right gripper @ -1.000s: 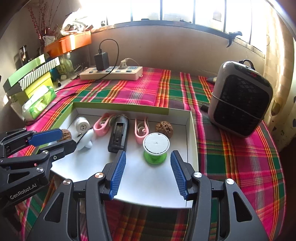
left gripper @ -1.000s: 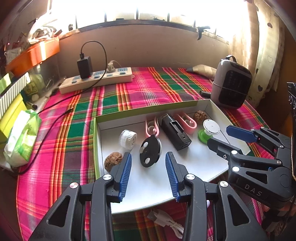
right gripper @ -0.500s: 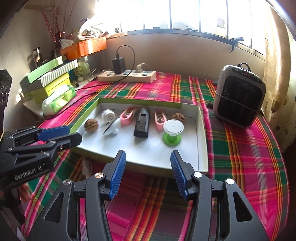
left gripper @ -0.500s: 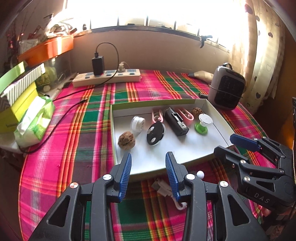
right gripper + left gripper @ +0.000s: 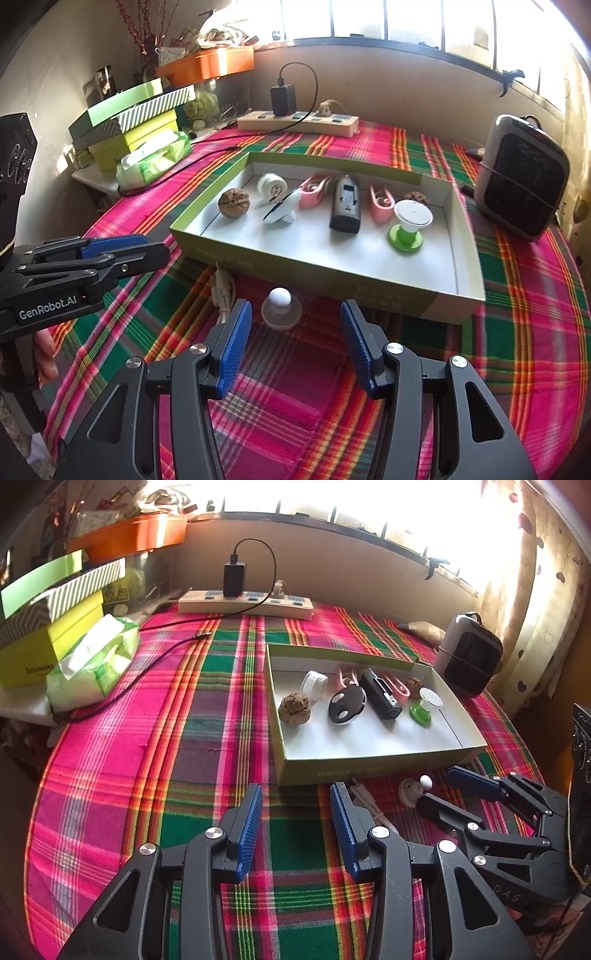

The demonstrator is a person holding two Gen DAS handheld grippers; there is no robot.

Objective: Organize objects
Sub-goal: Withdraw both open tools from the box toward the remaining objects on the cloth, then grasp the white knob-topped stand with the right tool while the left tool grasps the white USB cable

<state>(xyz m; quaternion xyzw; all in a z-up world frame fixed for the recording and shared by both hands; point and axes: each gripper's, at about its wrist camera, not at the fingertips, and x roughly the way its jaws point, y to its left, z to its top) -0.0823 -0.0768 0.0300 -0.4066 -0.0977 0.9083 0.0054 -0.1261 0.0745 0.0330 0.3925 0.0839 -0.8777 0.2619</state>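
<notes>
While both grippers hover over the plaid worktop (image 5: 122, 775), their jaws stand apart and hold nothing.
Left gripper (image 5: 295, 805) and right gripper (image 5: 295, 325) sit short of the tray (image 5: 458, 258); a white-knobbed piece (image 5: 280, 308) and a white cable (image 5: 223, 291) lie outside its near wall.

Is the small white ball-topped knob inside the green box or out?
Out. The white ball-topped knob sits on the plaid cloth, before the green box.
</notes>
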